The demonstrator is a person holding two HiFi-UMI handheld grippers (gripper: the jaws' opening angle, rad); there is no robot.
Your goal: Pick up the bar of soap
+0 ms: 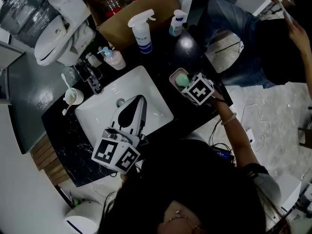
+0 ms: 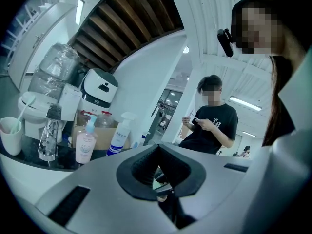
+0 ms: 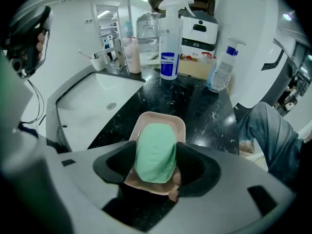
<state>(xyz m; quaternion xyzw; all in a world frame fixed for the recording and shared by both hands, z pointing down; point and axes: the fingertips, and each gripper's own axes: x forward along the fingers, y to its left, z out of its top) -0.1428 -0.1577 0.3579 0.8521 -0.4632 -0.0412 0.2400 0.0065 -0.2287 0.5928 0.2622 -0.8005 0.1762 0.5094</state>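
Note:
A pale green bar of soap [image 3: 156, 152] lies in a pink soap dish [image 3: 161, 117] on the black marble counter, right of the sink. My right gripper [image 3: 157, 165] stands open with its jaws on either side of the soap; I see no pad pressing on it. From the head view the soap [image 1: 182, 79] and dish [image 1: 172, 75] peek out just beyond the right gripper [image 1: 185, 83]. My left gripper [image 1: 141, 99] hangs over the white sink with its jaws together and nothing held; in its own view the left gripper [image 2: 157, 150] points out across the counter.
White sink basin [image 1: 97, 112] with faucet [image 1: 92, 79] behind it. Along the counter's back: cup with toothbrush [image 1: 73, 96], pink pump bottle [image 1: 115, 59], tall spray bottle [image 1: 142, 33], small spray bottle [image 1: 176, 23], cardboard box [image 1: 141, 9]. A person [image 1: 253, 43] sits beyond the counter's right end.

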